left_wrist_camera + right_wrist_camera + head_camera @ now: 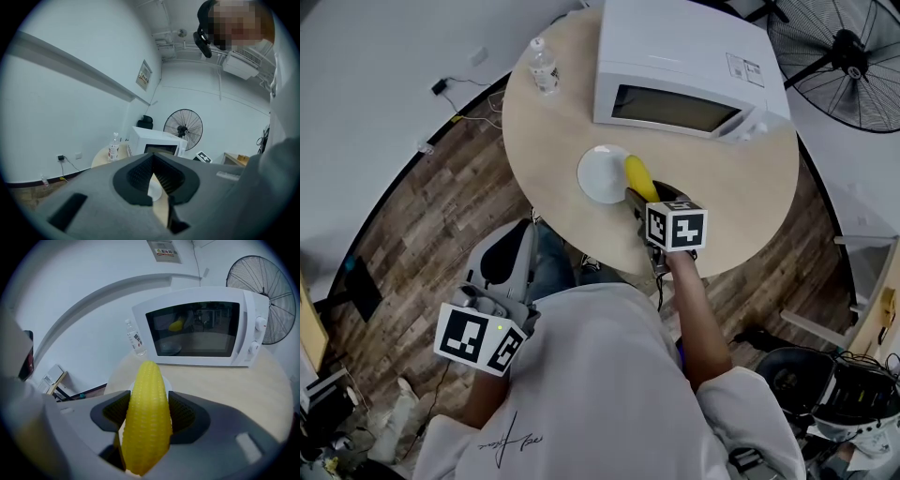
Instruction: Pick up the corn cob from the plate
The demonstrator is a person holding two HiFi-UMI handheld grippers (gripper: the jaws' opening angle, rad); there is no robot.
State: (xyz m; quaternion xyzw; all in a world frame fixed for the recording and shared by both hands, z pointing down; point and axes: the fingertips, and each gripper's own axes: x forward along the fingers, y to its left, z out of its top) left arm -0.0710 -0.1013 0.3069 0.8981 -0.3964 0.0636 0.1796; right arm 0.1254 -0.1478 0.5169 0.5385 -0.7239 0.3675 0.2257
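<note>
**Right gripper** (148,423): jaws clamped on the corn cob (147,418), one ribbed dark pad on each flank of it. The cob runs lengthwise along the jaws, with its tapered tip pointing forward past the pads. In the head view the marker cube (676,227) sits behind the jaws, at the end of the person's outstretched arm.

**Corn cob**, head view (637,175): yellow, held over the right edge of the plate (592,174). No view shows whether it touches the plate.

**Plate**: small, round and white. It lies on the round table (750,187), just in front of the microwave.

**Left gripper** (152,160): jaws drawn together at the tips, with nothing between them. Only a thin wedge of table and plate shows through the gap. In the head view it is held low beside the person's body, off the table and well apart from the plate.

**Microwave** (684,66): white, with its door closed, at the far side of the table. In the right gripper view a yellow glint shows in its dark window (192,329).

**Water bottle** (544,66): clear and upright, to the left of the microwave.

**Standing fan** (844,56): black, on the floor beyond the table.

**Floor** (441,206): wood planks.
</note>
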